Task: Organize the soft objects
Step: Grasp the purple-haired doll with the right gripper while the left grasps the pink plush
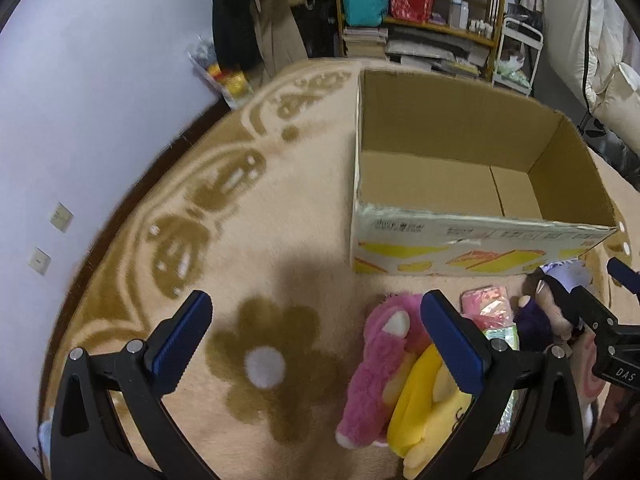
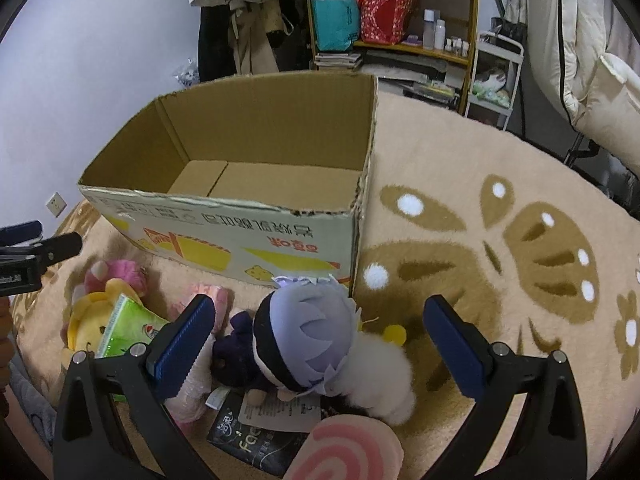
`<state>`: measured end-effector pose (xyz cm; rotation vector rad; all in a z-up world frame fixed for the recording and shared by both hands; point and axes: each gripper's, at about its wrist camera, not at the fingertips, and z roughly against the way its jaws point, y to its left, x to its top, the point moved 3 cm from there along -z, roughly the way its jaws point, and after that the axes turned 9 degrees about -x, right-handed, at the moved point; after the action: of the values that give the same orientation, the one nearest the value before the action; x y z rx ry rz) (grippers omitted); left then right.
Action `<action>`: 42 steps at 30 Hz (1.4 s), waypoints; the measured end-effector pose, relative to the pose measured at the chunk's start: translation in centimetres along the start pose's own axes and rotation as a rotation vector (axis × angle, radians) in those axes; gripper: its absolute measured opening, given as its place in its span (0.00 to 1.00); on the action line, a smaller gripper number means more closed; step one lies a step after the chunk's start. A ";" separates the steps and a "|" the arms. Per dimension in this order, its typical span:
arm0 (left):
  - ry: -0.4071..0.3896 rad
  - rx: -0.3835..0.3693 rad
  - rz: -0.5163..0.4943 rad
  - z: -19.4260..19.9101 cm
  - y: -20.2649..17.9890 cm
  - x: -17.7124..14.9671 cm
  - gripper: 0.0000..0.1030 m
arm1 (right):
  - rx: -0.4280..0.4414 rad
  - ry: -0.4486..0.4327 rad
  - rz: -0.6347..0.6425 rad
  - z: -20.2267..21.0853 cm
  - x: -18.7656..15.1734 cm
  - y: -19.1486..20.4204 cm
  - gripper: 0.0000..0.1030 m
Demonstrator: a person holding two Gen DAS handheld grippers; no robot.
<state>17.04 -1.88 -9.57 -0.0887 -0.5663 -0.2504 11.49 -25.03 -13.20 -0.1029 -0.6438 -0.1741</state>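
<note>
The left gripper (image 1: 316, 336) hung wide apart over the beige rug (image 1: 280, 248), nothing between its fingers; its right blue pad (image 1: 454, 344) sat just above the pink plush (image 1: 376, 368) and the yellow plush (image 1: 428, 404), low and right of centre in the left wrist view. The cardboard box (image 1: 472, 240) stood open at upper right, its floor bare.

The right gripper (image 2: 320, 344) was spread too, holding nothing, and the lavender-haired doll (image 2: 304, 344) lay right between its fingers at lower centre, head toward the box (image 2: 240, 236). A white fluffy plush (image 2: 384, 376) touched the doll's right side; a pink swirl cushion (image 2: 348, 452) lay at the bottom edge. A green tissue pack (image 2: 124, 328) rested on the yellow toy (image 2: 86, 328) at lower left.
</note>
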 end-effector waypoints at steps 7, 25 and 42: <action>0.109 -0.069 0.022 -3.8 0.0 -0.7 1.00 | 0.008 0.023 0.000 -1.3 0.0 -0.1 1.00; 0.252 -0.193 0.134 -7.7 -1.1 -1.7 0.83 | 0.025 0.073 0.027 -3.1 -1.1 0.9 0.99; 0.243 -0.301 0.148 -5.9 -1.6 -1.9 0.37 | 0.013 0.035 0.033 -1.4 -1.9 1.8 0.59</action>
<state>18.15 -3.91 -15.52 -0.3847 -0.2752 -0.1974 11.14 -23.24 -15.52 -0.0975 -0.6083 -0.1398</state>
